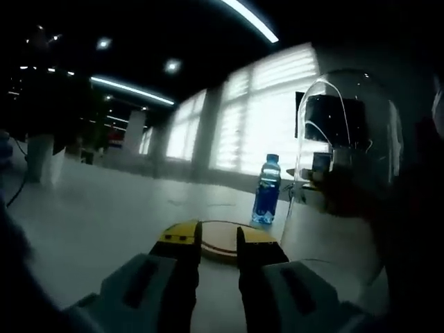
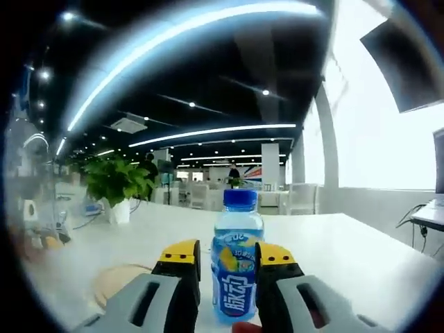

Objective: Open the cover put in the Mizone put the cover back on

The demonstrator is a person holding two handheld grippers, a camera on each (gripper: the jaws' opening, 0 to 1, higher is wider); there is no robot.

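Standing upright between our right claw [image 2: 225, 260] jaws, the blue-capped Mizone bottle [image 2: 236, 260] looks gripped; our left claw [image 1: 218, 239] gapes empty.

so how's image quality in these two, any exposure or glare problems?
Left gripper view: underexposed, backlit by blown-out windows; the blue-capped Mizone bottle reads dim, and the clear glass dome cover shows only as bright rim reflections. Right gripper view: well lit, the bottle sharp between the right gripper jaws; the window at right is overexposed, strong fisheye bending of ceiling lights.
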